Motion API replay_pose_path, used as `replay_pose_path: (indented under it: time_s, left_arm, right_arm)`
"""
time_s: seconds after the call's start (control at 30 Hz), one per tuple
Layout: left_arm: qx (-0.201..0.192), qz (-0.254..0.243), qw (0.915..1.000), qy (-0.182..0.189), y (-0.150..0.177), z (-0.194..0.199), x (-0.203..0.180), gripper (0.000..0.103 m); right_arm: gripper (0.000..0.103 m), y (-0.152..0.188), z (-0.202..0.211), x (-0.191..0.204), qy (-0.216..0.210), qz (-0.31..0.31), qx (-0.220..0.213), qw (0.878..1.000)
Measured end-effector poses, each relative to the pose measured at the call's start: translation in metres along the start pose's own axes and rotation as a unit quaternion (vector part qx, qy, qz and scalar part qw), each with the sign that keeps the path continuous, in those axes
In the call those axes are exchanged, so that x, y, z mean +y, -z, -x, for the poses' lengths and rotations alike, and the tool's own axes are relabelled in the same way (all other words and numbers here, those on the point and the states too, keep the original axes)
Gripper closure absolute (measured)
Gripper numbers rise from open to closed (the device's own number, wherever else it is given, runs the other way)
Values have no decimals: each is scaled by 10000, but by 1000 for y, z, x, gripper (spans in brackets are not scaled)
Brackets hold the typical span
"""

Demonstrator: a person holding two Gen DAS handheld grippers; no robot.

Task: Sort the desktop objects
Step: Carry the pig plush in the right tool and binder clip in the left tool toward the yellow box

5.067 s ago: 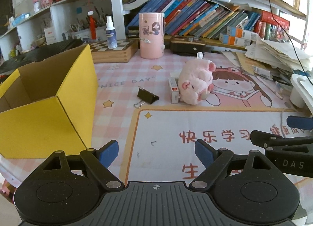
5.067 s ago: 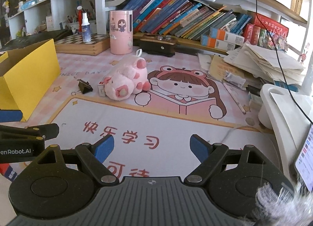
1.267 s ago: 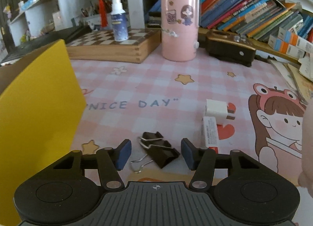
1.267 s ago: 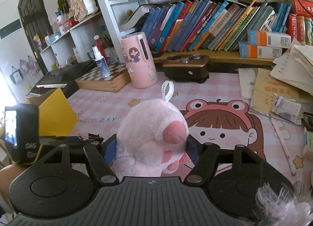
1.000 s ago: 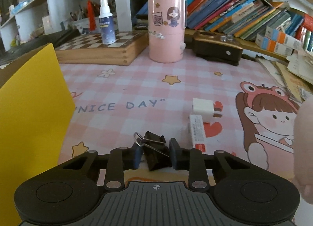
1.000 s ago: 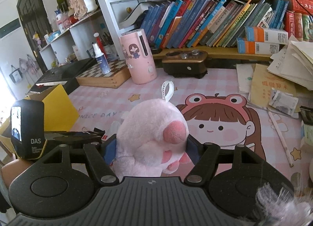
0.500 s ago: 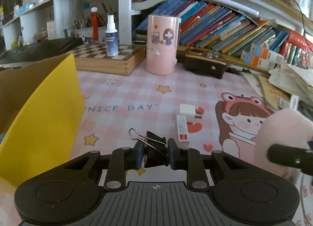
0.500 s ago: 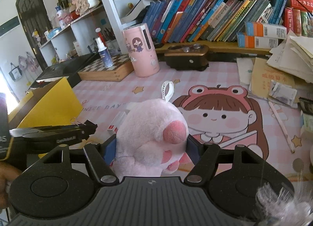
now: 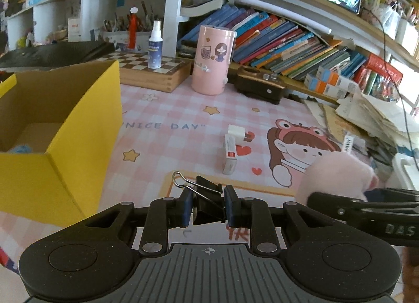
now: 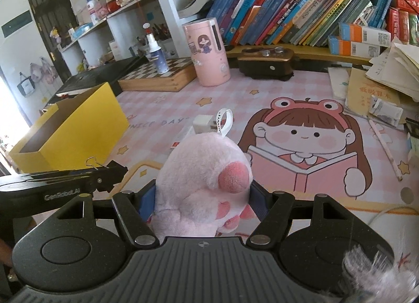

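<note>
My left gripper [image 9: 207,207] is shut on a black binder clip [image 9: 208,202] and holds it in the air above the pink desk mat [image 9: 183,130]. The clip's wire handle sticks up to the left. My right gripper [image 10: 203,202] is shut on a pink plush pig [image 10: 207,185], also lifted off the mat; the same plush pig [image 9: 337,178] shows at the right of the left wrist view. An open yellow cardboard box [image 9: 52,130] stands at the left, with something blue inside. In the right wrist view the left gripper [image 10: 115,172] is at the left, between the plush and the yellow box [image 10: 76,127].
A small red-and-white carton [image 9: 230,149] and a white plug [image 9: 235,131] lie on the mat. At the back stand a pink cylinder [image 9: 213,60], a chessboard box [image 9: 154,71] with a spray bottle [image 9: 154,46], a dark brown case [image 9: 260,85] and shelved books. Loose papers [image 10: 379,88] pile up at the right.
The left gripper has closed on the binder clip, lifted it off the mat and drawn back, so the box's inside now shows. The right gripper still holds the plush and has drifted sideways.
</note>
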State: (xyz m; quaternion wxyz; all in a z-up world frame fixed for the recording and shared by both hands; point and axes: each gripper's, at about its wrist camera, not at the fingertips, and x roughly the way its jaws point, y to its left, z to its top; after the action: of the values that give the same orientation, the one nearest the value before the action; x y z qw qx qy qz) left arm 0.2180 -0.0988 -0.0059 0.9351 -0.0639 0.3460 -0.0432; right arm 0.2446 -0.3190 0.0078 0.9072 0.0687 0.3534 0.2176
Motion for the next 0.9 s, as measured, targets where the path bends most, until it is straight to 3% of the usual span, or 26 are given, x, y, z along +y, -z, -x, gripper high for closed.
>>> replay_pose_path:
  time_s: [0.33, 0.9]
  left_arm:
    - [-91, 40, 9999, 61, 20, 37, 25, 79]
    - [-238, 230, 9994, -34, 55, 114, 102, 79]
  right_arm:
    - [34, 18, 11, 38, 19, 25, 94, 10000]
    - [34, 56, 31, 141, -113, 173, 124, 9997]
